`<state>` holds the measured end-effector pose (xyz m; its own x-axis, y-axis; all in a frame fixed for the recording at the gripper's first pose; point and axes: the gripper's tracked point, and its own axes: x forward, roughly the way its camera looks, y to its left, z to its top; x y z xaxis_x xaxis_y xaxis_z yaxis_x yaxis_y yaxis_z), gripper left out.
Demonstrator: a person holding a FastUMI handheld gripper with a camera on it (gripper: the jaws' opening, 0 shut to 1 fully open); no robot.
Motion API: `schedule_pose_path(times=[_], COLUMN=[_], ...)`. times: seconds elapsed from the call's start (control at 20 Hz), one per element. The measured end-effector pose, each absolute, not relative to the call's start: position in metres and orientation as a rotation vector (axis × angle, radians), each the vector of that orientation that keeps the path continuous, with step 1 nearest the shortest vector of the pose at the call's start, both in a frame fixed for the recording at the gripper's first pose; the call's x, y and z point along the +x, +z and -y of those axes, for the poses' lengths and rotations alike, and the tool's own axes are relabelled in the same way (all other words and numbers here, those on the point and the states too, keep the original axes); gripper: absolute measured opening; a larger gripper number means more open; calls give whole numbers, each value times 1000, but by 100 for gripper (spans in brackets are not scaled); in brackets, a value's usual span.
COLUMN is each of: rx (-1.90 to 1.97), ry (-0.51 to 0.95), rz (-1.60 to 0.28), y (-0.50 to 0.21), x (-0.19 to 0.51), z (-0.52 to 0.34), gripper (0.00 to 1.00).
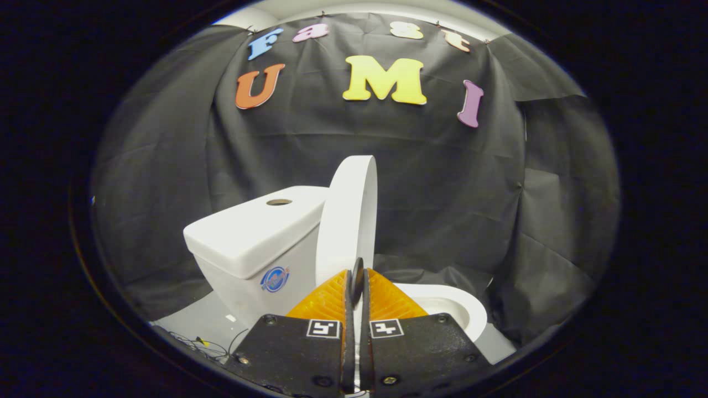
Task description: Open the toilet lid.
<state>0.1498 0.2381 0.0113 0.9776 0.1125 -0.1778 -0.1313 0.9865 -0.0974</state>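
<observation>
Both gripper (357,276) fingers pinching raised lid (348,221)

tool (357,276): ribbed pads, square marker tags, corner screws.

Raised toilet lid (349,218) stands upright just ahead of the nearly closed gripper (357,279), tank (251,237) behind-left of it, bowl (453,309) to its right.

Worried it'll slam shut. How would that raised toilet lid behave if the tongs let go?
The lid stands near upright beside the tank, so it would probably stay put. It looks stiff and smooth, so likely slippery. The tongs look nearly closed at its lower edge.
</observation>
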Motion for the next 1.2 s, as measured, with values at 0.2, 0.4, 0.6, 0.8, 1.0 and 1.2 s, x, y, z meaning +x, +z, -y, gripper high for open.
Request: schedule_pose_path(times=[0.2,0.4,0.6,0.8,1.0,1.2], rx=[-152,-220,-238,-276,-337,-336], ry=[147,148,157,165,166,317], rz=[-162,-145,-148,-148,-160,-169], y=[10,10,8,7,9,20], x=[150,149,150,148,149,126], z=[-255,-269,-276,-283,-279,-291], gripper=[7,7,7,7,7,35])
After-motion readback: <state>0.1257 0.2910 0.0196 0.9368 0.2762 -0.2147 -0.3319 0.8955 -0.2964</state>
